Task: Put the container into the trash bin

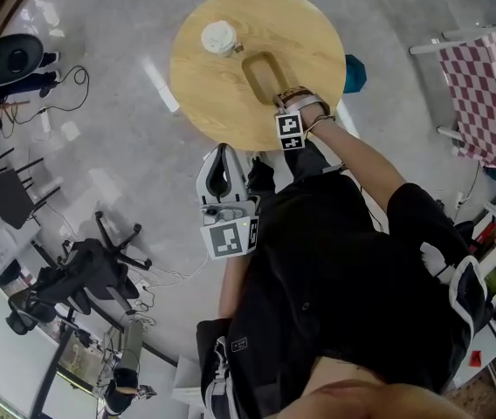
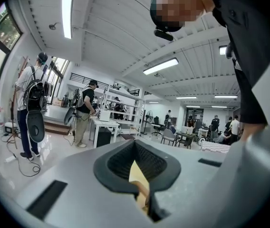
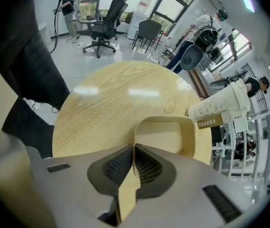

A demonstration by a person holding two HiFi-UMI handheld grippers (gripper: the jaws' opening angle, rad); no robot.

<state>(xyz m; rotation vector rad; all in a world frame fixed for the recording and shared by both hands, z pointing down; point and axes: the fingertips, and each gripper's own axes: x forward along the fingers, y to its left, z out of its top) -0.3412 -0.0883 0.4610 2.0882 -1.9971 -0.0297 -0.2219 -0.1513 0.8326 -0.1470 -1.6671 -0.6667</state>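
Right gripper (image 1: 283, 100) clamped on the near wall of the beige container (image 1: 264, 75), mid round table (image 1: 230, 112).
Right gripper view alone shows that thin wall pinched between closed jaws, the container's bare inside, and COFFEE print on the lidded paper cup (image 3: 220, 107) by the table's far edge; cup contents hidden. Head view alone shows the left gripper (image 1: 223, 149) off the table's near edge, jaws together on nothing.

Tan oblong container (image 1: 264, 75), open top up, on rnd wood table (image 1: 213, 94).
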